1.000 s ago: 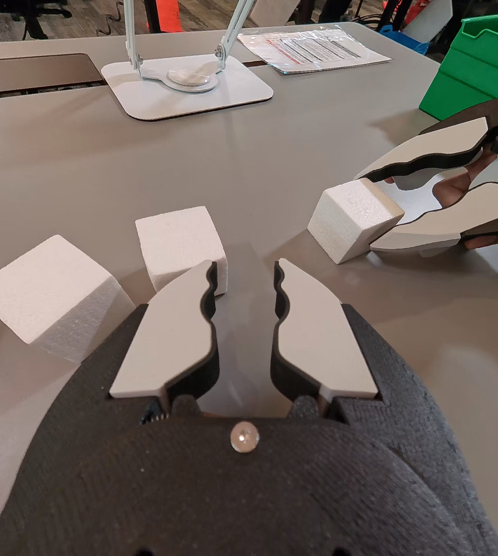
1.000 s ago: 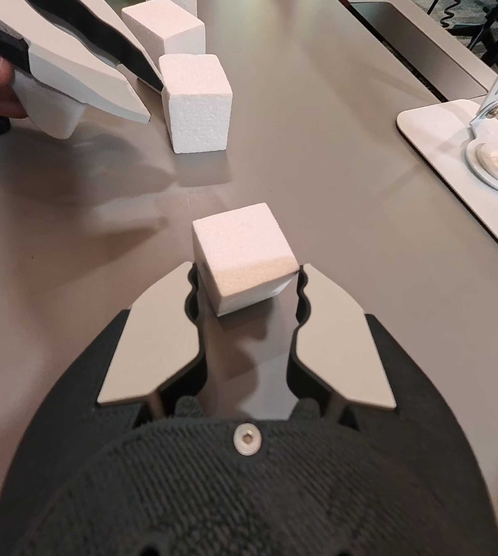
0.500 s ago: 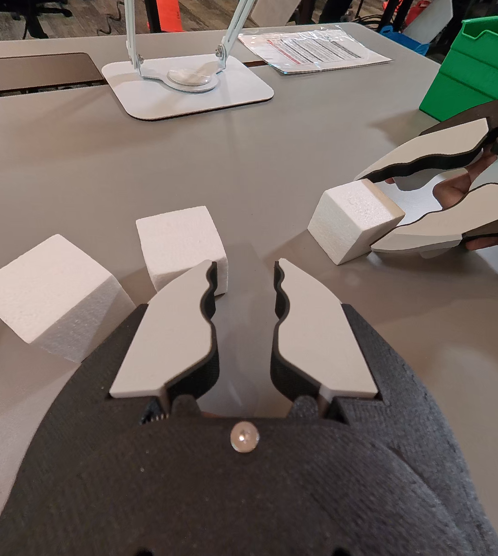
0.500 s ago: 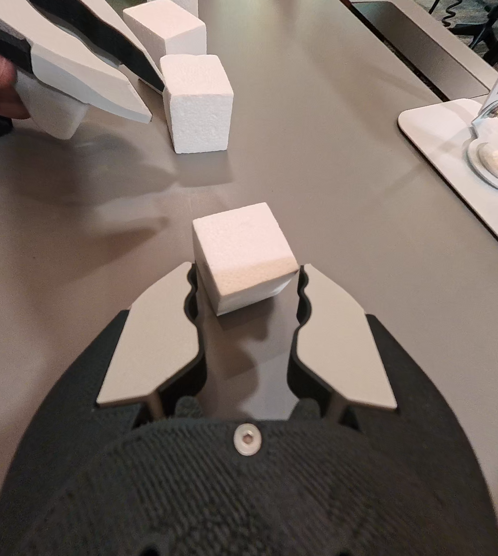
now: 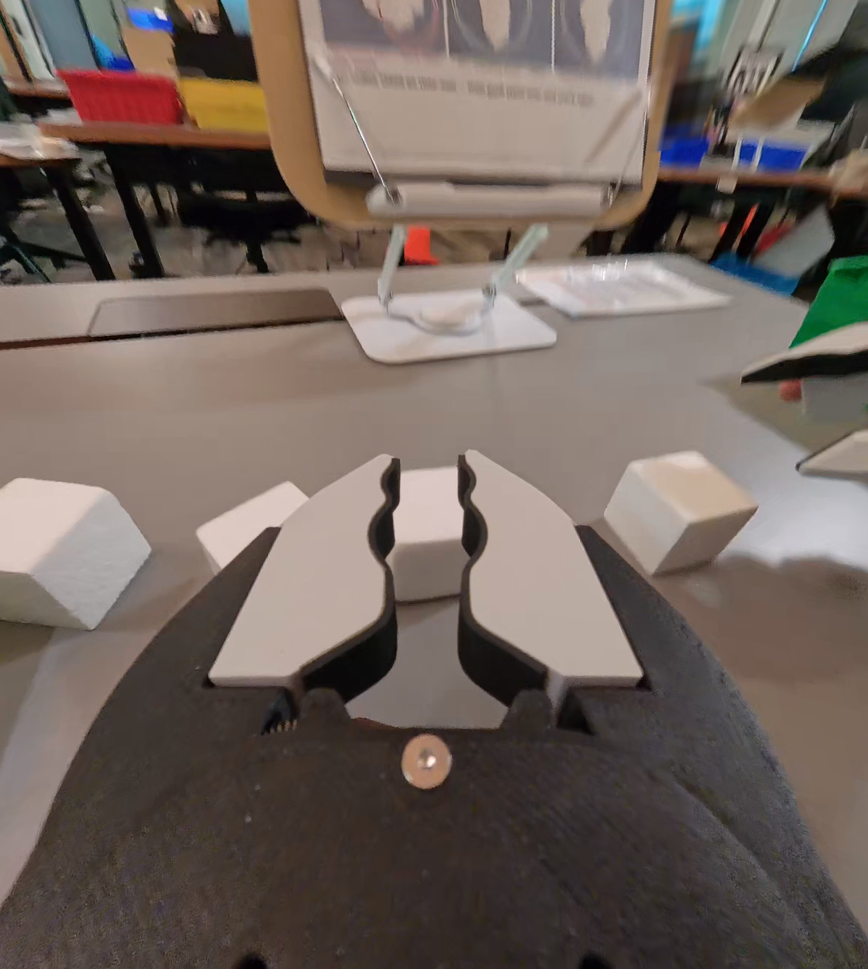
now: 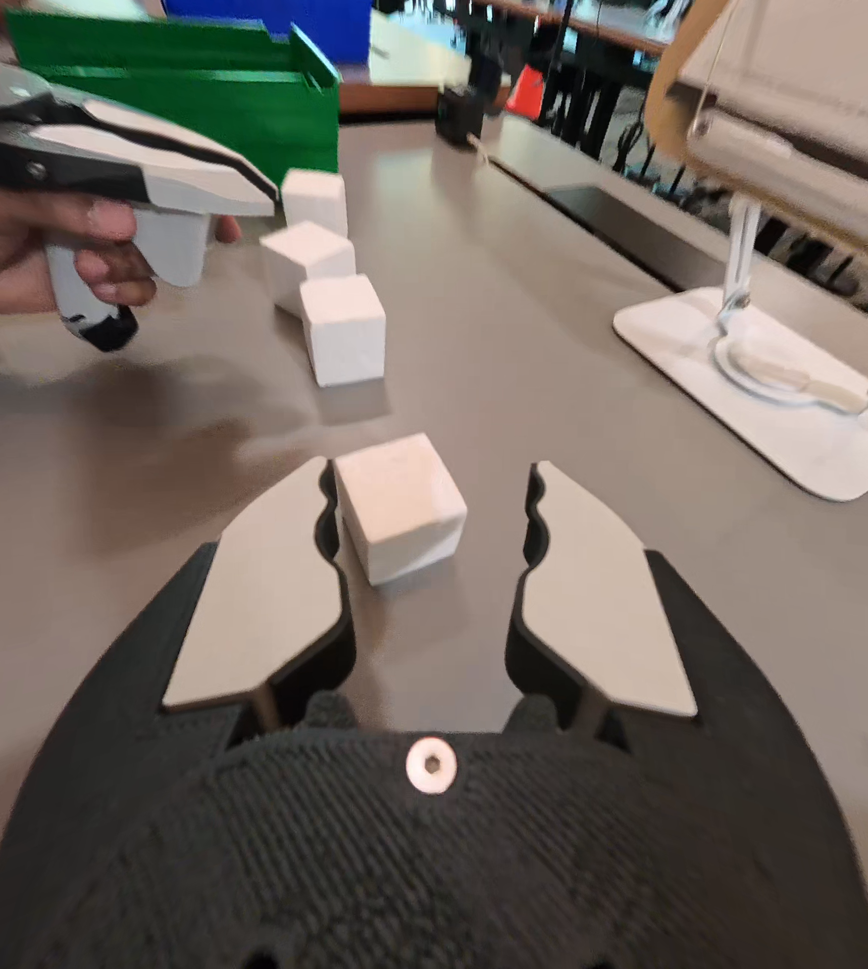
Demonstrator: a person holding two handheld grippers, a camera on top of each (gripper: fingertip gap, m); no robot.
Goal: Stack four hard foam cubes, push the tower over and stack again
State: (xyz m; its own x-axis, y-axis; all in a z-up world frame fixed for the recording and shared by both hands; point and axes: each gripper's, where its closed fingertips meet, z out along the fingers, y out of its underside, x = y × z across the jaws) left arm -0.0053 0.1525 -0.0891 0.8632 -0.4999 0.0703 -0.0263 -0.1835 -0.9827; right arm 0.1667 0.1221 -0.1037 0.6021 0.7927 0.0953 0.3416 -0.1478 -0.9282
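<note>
Several white foam cubes stand on the grey table (image 5: 211, 409). My left gripper (image 5: 427, 459) is empty, its jaws a narrow gap apart, raised over the cubes. Through the gap I see one cube (image 5: 424, 529) on the table. Others lie left (image 5: 43, 545), half behind my finger (image 5: 248, 519), and right (image 5: 678, 508). My right gripper (image 6: 429, 464) is wide open around that right cube (image 6: 400, 503), which rests on the table against the left finger (image 6: 264, 577). The left gripper (image 6: 271, 202), held by a hand, hangs over three cubes (image 6: 345, 327).
A white stand base (image 5: 447, 325) with a board on it stands at the back of the table; it also shows in the right wrist view (image 6: 767, 393). A green bin (image 6: 185, 105) sits beyond the cubes. A plastic-sleeved sheet (image 5: 615, 288) lies beside the stand.
My right jaws have opened wide and the cube between them now sits flat on the table. My left jaws have narrowed. Both grippers have lifted and tilted up, showing more of the room.
</note>
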